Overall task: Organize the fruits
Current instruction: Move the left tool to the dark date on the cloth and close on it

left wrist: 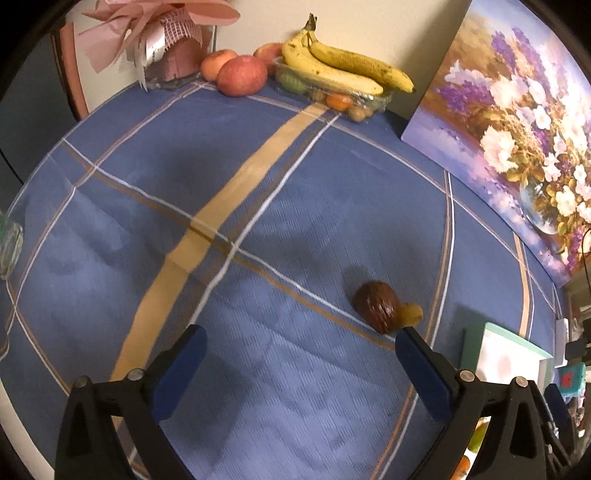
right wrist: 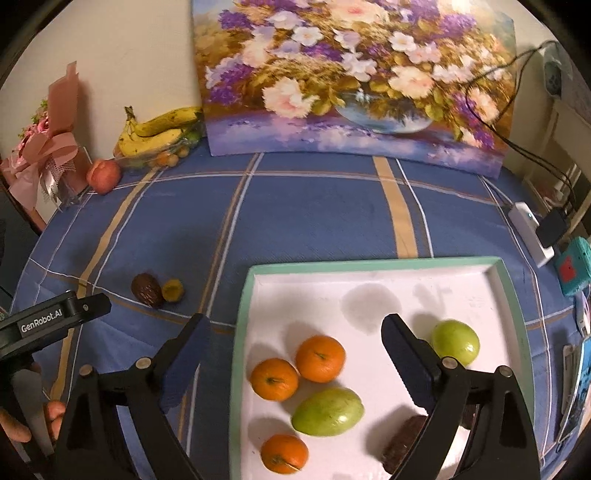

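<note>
A dark brown wrinkled fruit [left wrist: 376, 306] lies on the blue checked tablecloth with a small yellow-green fruit [left wrist: 413, 314] touching it; both show in the right wrist view [right wrist: 147, 290] [right wrist: 173, 290]. My left gripper [left wrist: 301, 350] is open and empty just in front of them. My right gripper [right wrist: 295, 332] is open and empty over the white tray [right wrist: 243, 314]. The tray holds three oranges [right wrist: 320, 358], a green mango [right wrist: 328, 411], a green apple [right wrist: 455, 342] and a dark brown fruit [right wrist: 404, 439].
At the back by the wall are apples [left wrist: 242, 75], bananas [left wrist: 347, 68] on a clear box of fruit, and a pink bouquet [left wrist: 155, 33]. A flower painting [right wrist: 354, 81] leans on the wall. A power strip [right wrist: 530, 230] and cables lie at the right.
</note>
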{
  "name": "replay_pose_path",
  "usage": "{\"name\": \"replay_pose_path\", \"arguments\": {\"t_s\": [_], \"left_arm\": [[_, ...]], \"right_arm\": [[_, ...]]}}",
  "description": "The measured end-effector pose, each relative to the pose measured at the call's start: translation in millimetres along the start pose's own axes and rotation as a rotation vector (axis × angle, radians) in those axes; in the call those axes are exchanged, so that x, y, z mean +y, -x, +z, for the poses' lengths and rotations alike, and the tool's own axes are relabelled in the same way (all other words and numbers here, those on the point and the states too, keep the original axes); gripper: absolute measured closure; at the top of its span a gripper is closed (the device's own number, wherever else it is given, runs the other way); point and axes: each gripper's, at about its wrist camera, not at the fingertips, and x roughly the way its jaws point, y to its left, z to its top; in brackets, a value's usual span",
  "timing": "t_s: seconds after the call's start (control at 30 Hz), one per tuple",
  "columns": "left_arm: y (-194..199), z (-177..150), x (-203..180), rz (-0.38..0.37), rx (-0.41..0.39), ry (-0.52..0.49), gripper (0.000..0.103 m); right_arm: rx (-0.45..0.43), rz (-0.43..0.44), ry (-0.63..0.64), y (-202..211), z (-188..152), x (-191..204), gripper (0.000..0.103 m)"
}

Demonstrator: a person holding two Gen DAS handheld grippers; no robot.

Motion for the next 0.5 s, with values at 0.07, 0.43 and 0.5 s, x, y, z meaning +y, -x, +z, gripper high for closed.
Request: {"name": "replay_pose_path", "arguments": {"t_s": [0.07,0.43,0.5], "left_arm": [[-0.3,3.8,2.5,0.001,-0.021,-0.005,0.000],[-12.1,20.2,-2.7,-0.103,0.001,0.013,0.000],[-19.9,23.0,-5.4,-0.113,0.041,0.026,0.000]], "right_arm": [[-0.014,-0.003,0.010,-0.4,2.0,4.6,0.009],[-0.019,0.028,0.039,-15.4,14.6,22.7,0.009],[-0.006,0.044,0.033,-19.6,16.8,21.5,0.009]]}}
